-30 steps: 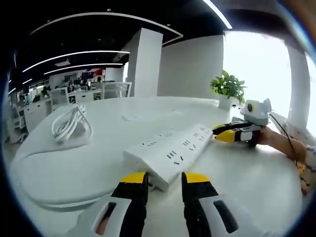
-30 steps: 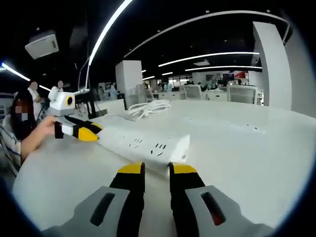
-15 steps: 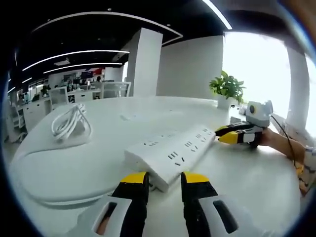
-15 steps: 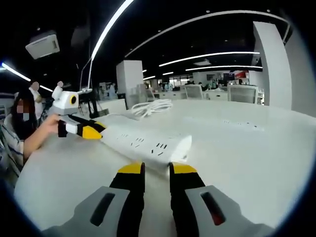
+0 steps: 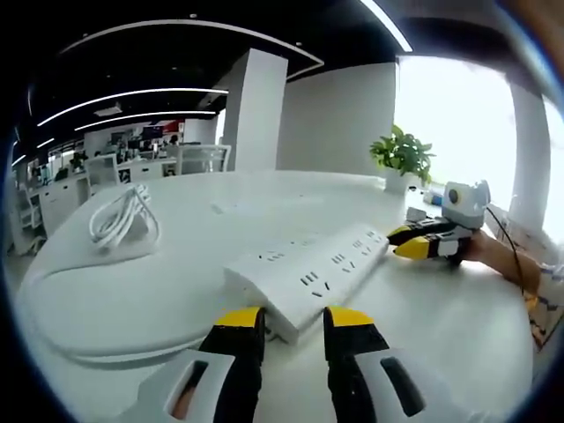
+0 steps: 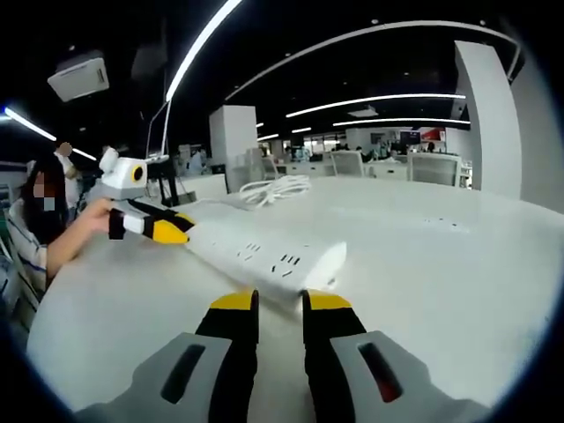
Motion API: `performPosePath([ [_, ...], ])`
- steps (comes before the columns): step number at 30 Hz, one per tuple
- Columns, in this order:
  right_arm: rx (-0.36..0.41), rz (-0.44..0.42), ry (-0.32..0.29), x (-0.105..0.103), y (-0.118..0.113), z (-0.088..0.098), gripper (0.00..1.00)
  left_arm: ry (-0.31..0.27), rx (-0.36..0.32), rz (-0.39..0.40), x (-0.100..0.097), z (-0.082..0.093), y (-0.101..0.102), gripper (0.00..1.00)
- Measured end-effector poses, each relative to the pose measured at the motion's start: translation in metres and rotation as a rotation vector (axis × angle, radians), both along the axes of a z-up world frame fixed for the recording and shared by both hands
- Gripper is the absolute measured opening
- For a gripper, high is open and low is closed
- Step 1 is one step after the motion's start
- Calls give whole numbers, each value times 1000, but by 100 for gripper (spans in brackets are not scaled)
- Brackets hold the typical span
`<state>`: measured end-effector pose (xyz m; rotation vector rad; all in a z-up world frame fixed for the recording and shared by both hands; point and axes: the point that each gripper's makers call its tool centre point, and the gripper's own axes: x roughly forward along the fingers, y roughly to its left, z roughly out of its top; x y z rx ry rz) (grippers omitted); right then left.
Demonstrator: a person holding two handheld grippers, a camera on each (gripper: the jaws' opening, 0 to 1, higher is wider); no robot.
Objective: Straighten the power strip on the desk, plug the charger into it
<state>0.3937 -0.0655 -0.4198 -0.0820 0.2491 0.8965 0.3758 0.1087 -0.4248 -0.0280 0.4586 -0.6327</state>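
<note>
Left claw (image 5: 294, 319) parked low over the white desk (image 5: 167, 291), yellow-tipped jaws parted by a narrow gap and holding nothing, tips just short of the near end of the power strip (image 5: 308, 273). Same claw seen from the other side in the right gripper view (image 6: 167, 231), held in a person's hand (image 6: 88, 225) and touching or almost touching the strip's far end; cannot tell which. Right claw (image 6: 278, 301) likewise set low, jaws slightly apart and empty, tips right at the opposite end of the strip (image 6: 264, 256). Seen too in the left gripper view (image 5: 414, 245), at the strip's far end, a hand (image 5: 493, 256) behind it.

Power strip white and long, flat on the desk, sockets facing up, lying between the two claws and running diagonally across both views. Coiled white cable (image 5: 123, 220), charger not clearly made out within it, resting on the desk well apart from the strip, off to the left in the left gripper view and beyond the strip in the right gripper view (image 6: 273, 189). Potted plant (image 5: 404, 159) near the bright window.
</note>
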Motion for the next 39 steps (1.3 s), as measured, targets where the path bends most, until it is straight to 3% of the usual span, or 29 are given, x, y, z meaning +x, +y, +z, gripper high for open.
performPosePath([
  [39,-75,53,30,-17,-19,2,16,24,-18,-35,-9,1,-10,26],
])
